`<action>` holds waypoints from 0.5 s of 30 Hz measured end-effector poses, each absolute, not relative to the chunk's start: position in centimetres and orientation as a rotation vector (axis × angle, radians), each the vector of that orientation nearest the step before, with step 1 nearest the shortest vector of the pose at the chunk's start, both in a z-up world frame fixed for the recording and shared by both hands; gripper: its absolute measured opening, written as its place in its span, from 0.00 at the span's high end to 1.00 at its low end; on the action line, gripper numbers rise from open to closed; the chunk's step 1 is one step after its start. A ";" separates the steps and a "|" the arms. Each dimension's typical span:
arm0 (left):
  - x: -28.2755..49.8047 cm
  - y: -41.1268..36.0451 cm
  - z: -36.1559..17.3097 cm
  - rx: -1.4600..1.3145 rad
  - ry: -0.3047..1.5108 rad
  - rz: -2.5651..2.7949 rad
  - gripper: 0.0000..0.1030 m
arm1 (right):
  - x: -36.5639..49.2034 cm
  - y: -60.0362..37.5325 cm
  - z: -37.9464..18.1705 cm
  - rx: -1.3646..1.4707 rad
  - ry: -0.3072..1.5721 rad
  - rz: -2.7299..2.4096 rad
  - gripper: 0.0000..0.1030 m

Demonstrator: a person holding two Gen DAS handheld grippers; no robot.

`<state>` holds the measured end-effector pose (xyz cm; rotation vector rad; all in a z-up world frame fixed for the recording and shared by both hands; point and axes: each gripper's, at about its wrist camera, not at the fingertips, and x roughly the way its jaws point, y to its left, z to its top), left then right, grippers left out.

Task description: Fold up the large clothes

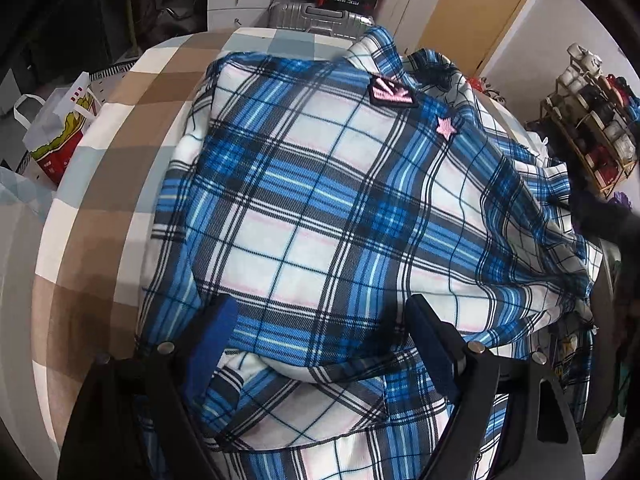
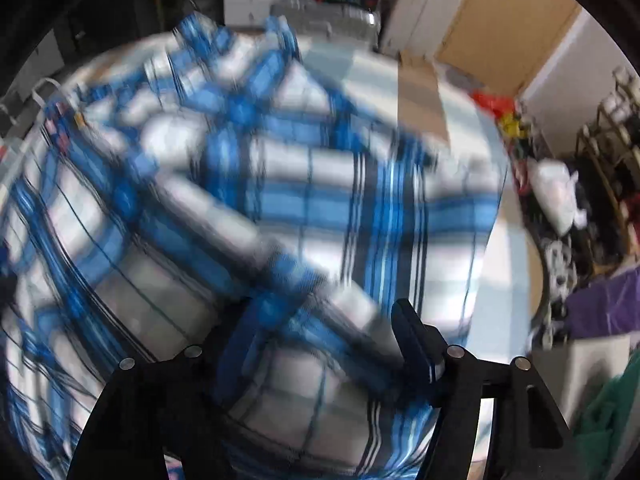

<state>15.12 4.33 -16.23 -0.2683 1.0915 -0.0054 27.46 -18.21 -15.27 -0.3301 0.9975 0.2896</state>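
On checked bed: rumpled blue/white plaid shirt.

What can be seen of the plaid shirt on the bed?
The plaid shirt is woven-looking cloth checked in blue, white and black with thin pink lines. A pink-and-black patch and a pink star sit near its far end. It lies rumpled and partly folded over itself on the checked bedcover, one edge hanging off the right side. The right wrist view is blurred.

home bedrm, bed, suitcase, shoe rack
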 end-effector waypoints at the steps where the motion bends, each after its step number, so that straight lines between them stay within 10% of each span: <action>1: 15.1 4.5 -16.1 -0.274 1.088 -0.005 0.20 | 28.0 -17.6 -13.7 -0.309 0.959 0.304 0.31; 5: 15.4 4.9 -16.4 -0.280 1.099 -0.008 0.20 | 31.9 -13.1 -10.6 -0.317 0.893 0.331 0.21; 9: 15.5 4.9 -16.5 -0.251 1.094 -0.031 0.20 | 37.2 -6.0 -11.1 -0.391 0.919 0.390 0.49; 15: 15.8 4.9 -16.9 -0.193 1.107 -0.040 0.20 | 42.0 -1.6 -16.6 -0.528 1.023 0.427 0.47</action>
